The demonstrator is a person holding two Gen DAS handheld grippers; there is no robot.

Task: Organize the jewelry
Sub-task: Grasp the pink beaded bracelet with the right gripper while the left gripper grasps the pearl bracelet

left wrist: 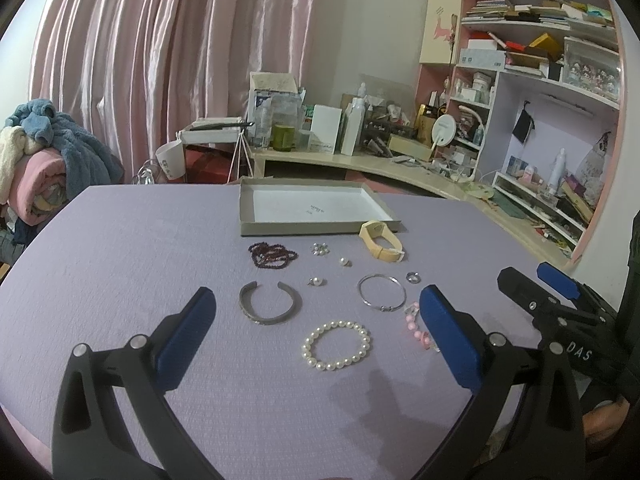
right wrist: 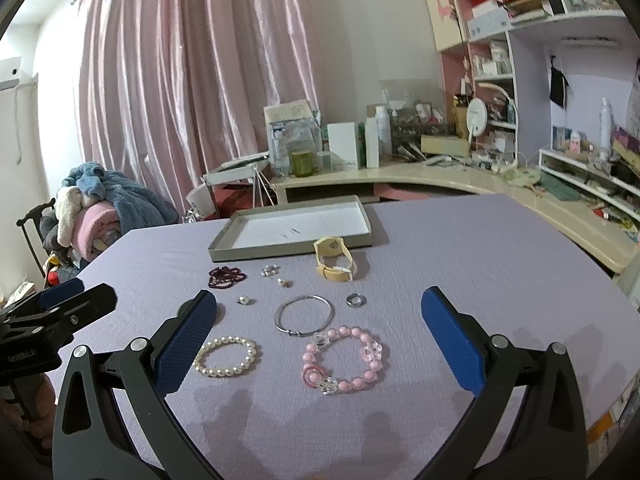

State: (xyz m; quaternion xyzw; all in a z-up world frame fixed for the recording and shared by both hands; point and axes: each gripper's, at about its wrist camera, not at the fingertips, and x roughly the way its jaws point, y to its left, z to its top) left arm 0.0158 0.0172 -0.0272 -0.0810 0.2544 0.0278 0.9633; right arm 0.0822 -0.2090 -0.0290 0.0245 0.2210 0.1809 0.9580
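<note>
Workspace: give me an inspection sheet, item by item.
Surface: purple table, flat, jewelry loose on it.
Job's things: shallow tray at the far side, nothing in it; pearl bracelet, pink bracelet, silver bangle, grey cuff, dark bead strand, yellow watch, ring, small earrings, all outside the tray.
Clutter: nothing seen on the table.
Grippers: left gripper and right gripper both open, holding nothing, above the near jewelry.
Cables: nothing seen on the table.
Surroundings: pink curtain, crowded desk and shelves, heap of blankets.
</note>
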